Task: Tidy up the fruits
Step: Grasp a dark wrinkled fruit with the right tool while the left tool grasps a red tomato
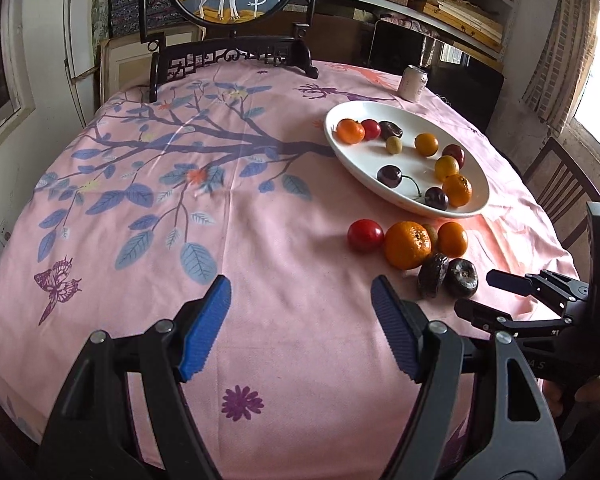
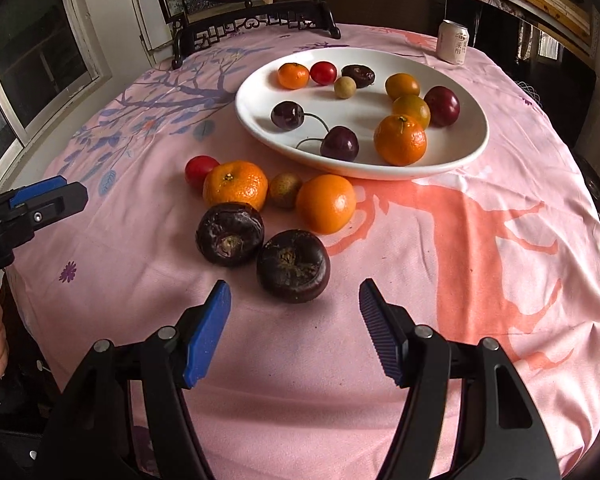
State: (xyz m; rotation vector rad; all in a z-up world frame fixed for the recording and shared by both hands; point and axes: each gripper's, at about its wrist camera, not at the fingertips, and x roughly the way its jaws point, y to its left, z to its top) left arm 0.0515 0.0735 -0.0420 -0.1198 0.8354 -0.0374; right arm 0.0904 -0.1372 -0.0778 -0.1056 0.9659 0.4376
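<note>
Our right gripper [image 2: 294, 330] hung wide open and empty just short of the nearest water chestnut [image 2: 293, 266] on the tablecloth [image 2: 480, 280], our left gripper [image 1: 300, 328] likewise open, so we judged the next move a short reach, closing on it, then carrying it to the white plate [image 2: 472, 148].

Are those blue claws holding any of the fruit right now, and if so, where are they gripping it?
Nothing is held. The left gripper and the right gripper are both open over the tablecloth, with no fruit between their fingers.
</note>
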